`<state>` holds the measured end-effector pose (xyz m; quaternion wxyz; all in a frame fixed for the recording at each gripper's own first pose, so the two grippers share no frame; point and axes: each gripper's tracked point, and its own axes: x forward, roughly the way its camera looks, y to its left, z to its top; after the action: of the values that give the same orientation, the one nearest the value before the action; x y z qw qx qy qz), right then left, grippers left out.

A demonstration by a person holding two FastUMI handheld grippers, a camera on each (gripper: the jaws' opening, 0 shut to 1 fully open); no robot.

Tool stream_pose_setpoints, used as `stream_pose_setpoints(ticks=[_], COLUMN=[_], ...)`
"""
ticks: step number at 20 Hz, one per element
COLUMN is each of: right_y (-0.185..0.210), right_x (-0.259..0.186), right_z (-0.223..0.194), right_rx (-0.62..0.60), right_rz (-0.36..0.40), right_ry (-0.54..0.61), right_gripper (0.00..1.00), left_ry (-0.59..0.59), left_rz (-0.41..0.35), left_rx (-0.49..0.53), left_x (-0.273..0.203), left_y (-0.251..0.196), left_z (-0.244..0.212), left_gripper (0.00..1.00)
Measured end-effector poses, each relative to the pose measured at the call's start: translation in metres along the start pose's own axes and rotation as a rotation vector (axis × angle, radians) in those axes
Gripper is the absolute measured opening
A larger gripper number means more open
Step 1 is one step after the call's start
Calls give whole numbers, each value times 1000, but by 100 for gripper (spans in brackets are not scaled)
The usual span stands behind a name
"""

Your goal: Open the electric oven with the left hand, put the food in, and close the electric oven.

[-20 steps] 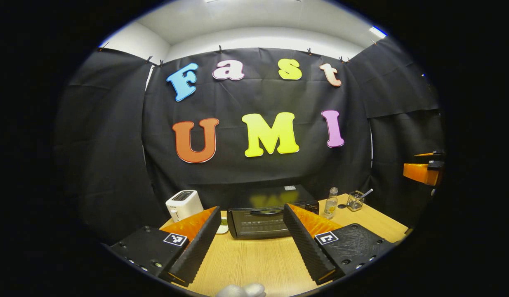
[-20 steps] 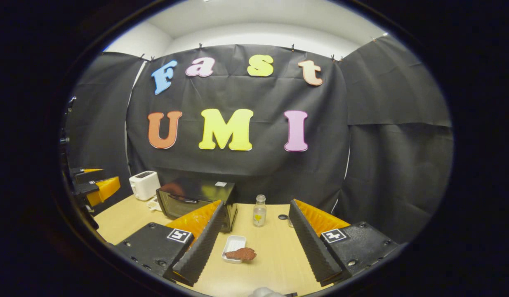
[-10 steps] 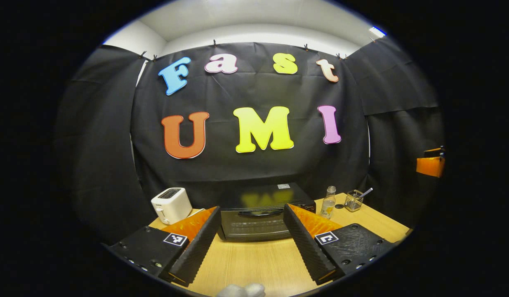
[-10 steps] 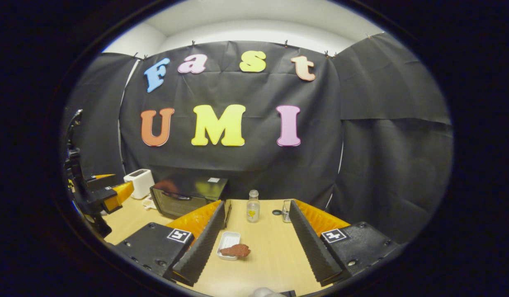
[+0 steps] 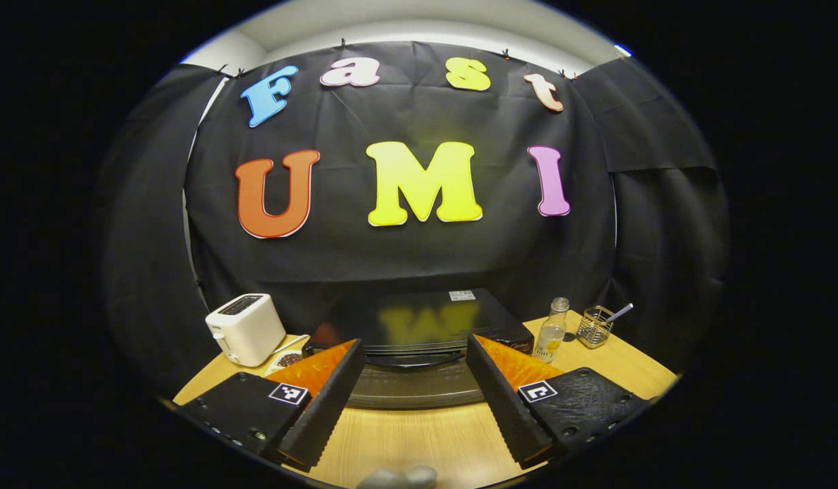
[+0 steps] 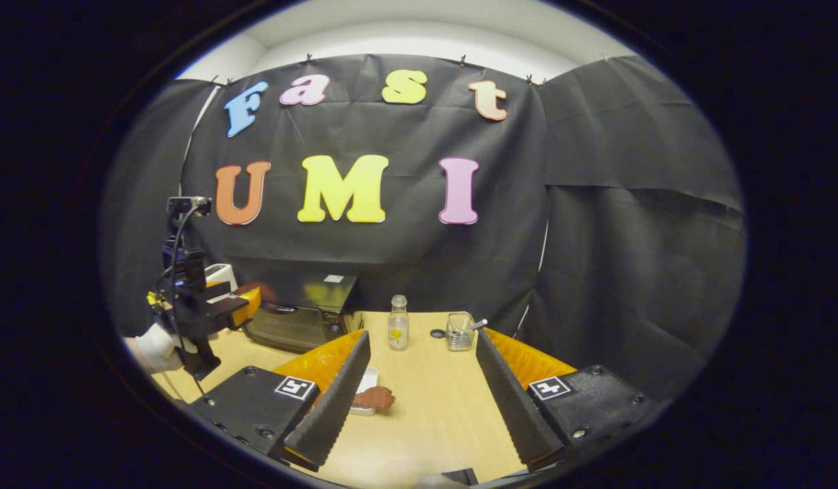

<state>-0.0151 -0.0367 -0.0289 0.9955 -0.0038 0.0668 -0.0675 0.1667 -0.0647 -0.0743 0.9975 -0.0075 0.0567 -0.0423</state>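
The black electric oven (image 5: 419, 339) stands on the wooden table with its door shut; its curved handle (image 5: 413, 360) lies just ahead, between the fingers of my open left gripper (image 5: 413, 363). In the right gripper view the oven (image 6: 300, 312) sits at the back left, with the left gripper (image 6: 239, 305) held by a white-gloved hand (image 6: 154, 348) close in front of its door. A brown piece of food (image 6: 373, 397) rests by a small white tray (image 6: 366, 384), just inside the left finger of my open right gripper (image 6: 422, 350). Nothing lies between the right fingers.
A white toaster (image 5: 246, 327) stands left of the oven, with a small dish (image 5: 288, 358) beside it. A clear bottle (image 5: 551, 333) and a wire cup holding a utensil (image 5: 595, 326) stand right of the oven. Black cloth walls close in the table (image 6: 426, 407).
The left gripper has moved forward, close up to the oven door; the oven looks larger and nearer. The right gripper has also advanced, and the food now sits closer to its left finger.
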Motion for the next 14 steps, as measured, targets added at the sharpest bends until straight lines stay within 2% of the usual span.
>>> stream_pose_setpoints(ticks=[1, 2, 7, 11, 14], right_y=[-2, -2, -9, -13, -13], right_x=[0, 0, 10, 18, 19], right_z=[-1, -3, -13, -15, -18], right_rx=[0, -1, 15, 47, 53], right_rz=[-5, -9, -19, -19, -22], right_ry=[5, 13, 53, 72, 74], right_gripper=[96, 99, 99, 99, 99], left_ry=[8, 19, 61, 141, 132], left_rz=[4, 9, 29, 24, 25], left_rx=[3, 5, 16, 8, 8], left_x=[10, 21, 64, 77, 80], left_y=[1, 0, 5, 3, 4], left_z=[-3, -6, -23, -48, -44], left_gripper=[96, 96, 96, 97, 97])
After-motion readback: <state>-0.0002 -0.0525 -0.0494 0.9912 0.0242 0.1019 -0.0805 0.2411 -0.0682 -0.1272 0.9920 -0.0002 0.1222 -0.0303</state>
